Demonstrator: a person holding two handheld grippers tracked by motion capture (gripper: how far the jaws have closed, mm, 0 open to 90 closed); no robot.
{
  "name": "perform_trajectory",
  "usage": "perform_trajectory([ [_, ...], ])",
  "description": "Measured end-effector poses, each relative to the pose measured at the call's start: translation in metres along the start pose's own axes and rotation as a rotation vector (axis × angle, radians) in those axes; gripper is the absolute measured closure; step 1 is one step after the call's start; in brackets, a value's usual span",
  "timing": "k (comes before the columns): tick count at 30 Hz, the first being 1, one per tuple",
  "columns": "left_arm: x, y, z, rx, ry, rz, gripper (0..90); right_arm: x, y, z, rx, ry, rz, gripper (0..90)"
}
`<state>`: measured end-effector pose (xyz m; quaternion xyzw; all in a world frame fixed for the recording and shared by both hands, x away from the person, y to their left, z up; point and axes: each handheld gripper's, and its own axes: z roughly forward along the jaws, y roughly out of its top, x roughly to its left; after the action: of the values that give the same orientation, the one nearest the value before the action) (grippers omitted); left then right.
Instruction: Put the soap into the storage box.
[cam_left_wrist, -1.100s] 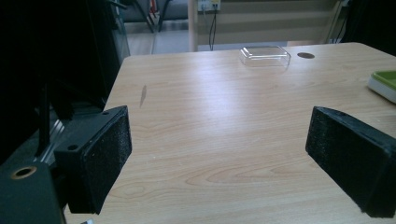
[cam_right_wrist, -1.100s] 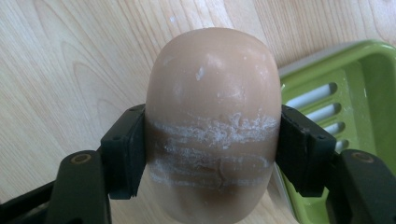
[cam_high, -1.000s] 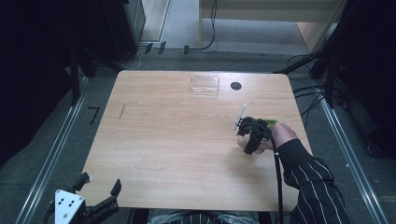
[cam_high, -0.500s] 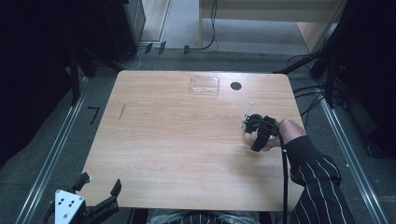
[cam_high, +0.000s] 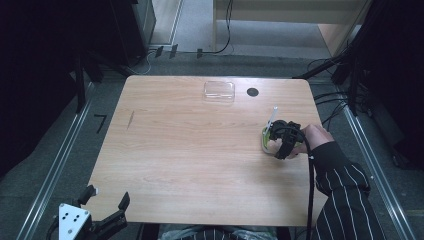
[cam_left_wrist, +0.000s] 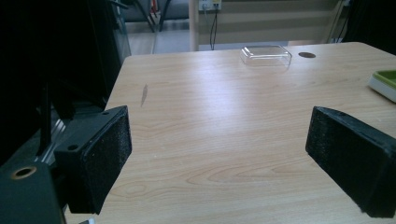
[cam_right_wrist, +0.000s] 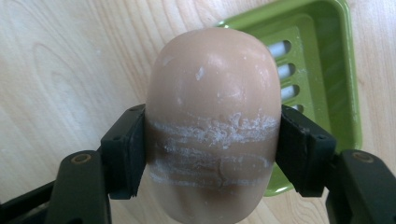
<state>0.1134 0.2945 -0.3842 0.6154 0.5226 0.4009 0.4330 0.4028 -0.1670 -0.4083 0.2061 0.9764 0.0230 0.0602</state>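
The wooden table (cam_high: 200, 150) carries a green soap dish (cam_right_wrist: 327, 60) near its right edge. Above the dish, the right gripper (cam_right_wrist: 212, 154) clamps a tan bar of soap (cam_right_wrist: 212, 121) across its middle, long axis pointing away along the jaws. The left gripper (cam_left_wrist: 219, 158) gapes wide, empty, at the near left corner.

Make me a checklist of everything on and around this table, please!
Surface: wooden table, bare in the middle.
Job's things: tan soap bar over a green soap dish.
Clutter: clear plastic lid; dark round spot beside it.
Grippers: right tool shut on the soap bar; left tool open, at the near left corner.
Cables: black cable trailing along the striped sleeve; more on the floor behind.
Surroundings: dark frames, grey floor.
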Motion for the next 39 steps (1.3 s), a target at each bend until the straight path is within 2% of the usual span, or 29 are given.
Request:
perform_trajectory([
  [16,0.0,-0.001,-0.003,0.004,0.008,0.002,7.2,-0.017,0.0,0.002,-0.016,-0.009,-0.027,33.8],
  [24,0.001,-0.002,-0.005,0.005,0.017,-0.003,7.2,-0.028,0.002,0.008,-0.006,-0.019,-0.045,33.8],
  [39,0.003,-0.003,-0.009,0.005,0.034,-0.011,7.2,-0.044,0.004,0.014,-0.009,-0.011,-0.048,33.8],
])
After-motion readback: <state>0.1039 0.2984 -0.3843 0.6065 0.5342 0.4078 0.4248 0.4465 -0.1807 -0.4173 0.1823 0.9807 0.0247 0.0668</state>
